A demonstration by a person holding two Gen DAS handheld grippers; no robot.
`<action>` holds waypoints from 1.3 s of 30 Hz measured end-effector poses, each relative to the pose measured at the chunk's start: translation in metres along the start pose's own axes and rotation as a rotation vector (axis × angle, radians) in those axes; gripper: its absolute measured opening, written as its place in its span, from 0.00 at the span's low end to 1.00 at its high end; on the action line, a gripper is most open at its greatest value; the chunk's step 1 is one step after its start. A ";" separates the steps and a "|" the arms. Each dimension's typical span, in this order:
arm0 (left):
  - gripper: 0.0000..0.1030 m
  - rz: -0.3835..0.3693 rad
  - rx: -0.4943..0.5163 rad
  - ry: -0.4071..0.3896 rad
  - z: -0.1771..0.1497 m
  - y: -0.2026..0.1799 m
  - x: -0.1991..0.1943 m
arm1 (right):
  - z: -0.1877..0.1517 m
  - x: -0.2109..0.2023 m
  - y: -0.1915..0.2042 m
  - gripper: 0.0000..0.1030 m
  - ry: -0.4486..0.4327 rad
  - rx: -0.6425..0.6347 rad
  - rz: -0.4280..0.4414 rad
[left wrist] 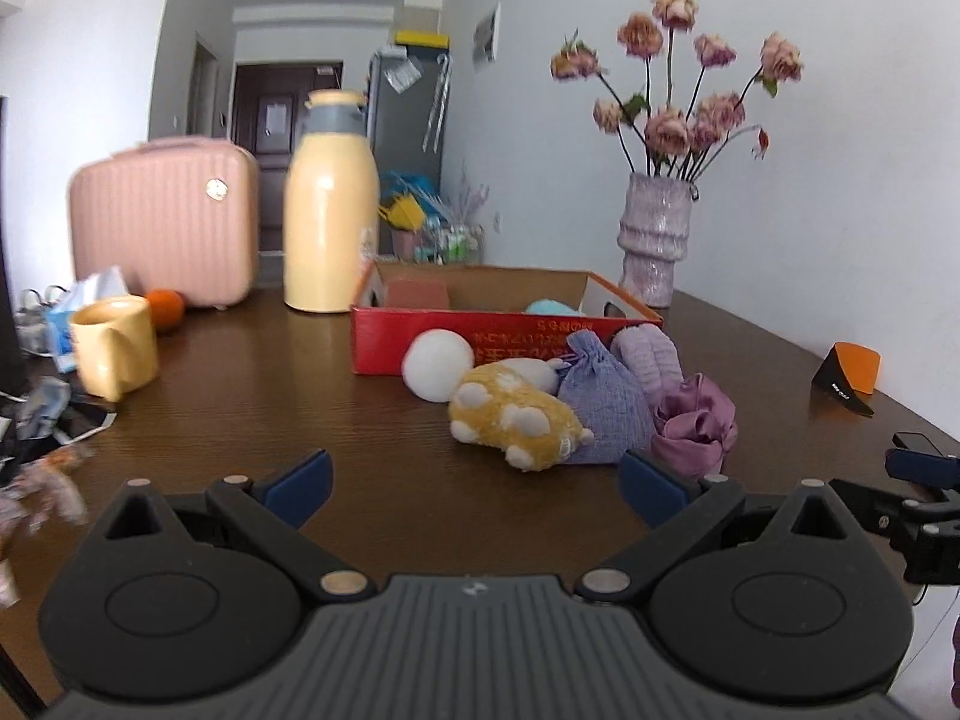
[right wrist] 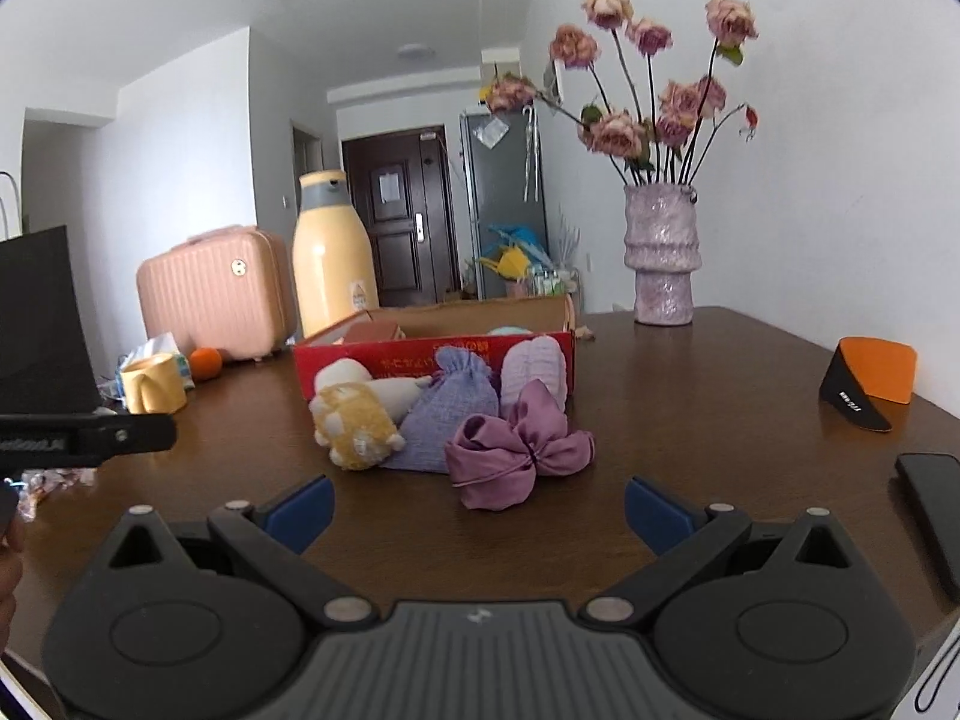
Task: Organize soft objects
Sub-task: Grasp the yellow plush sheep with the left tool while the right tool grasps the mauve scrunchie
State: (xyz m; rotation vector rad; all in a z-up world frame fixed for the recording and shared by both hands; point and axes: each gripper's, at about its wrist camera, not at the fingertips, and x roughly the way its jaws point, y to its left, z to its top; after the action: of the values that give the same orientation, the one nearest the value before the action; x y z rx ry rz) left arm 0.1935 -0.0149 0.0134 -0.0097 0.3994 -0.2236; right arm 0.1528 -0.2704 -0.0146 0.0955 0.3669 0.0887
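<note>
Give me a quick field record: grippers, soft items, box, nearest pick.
left gripper: open, empty
right gripper: open, empty
soft pile: yellow-and-white plush toy, lavender drawstring pouch, purple satin pouch, white foam ball, pale purple knit item, all on the table before the box
red cardboard box: open
nearest pick: purple satin pouch, for the right

We hold the right gripper (right wrist: 479, 510) spread wide above the table (right wrist: 690, 420), facing the satin bow (right wrist: 519, 450), pouch (right wrist: 450, 414) and box (right wrist: 420, 354).
</note>
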 end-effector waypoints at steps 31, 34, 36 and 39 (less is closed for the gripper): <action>1.00 0.067 -0.203 0.284 0.026 0.013 0.172 | 0.039 0.167 -0.034 0.89 0.250 -0.032 0.010; 0.99 0.060 -0.181 0.240 0.032 0.016 0.166 | 0.039 0.168 -0.032 0.80 0.255 -0.051 -0.025; 0.95 0.050 -0.159 0.229 0.035 0.011 0.169 | 0.038 0.169 -0.031 0.77 0.260 -0.059 -0.040; 0.92 0.012 -0.162 0.256 0.037 0.003 0.179 | 0.037 0.165 -0.032 0.68 0.251 -0.044 -0.048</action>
State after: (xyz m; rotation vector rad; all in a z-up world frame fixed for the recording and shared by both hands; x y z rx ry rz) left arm 0.3692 -0.0522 -0.0218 -0.1391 0.6720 -0.1807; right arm 0.3218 -0.2881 -0.0419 0.0314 0.6175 0.0611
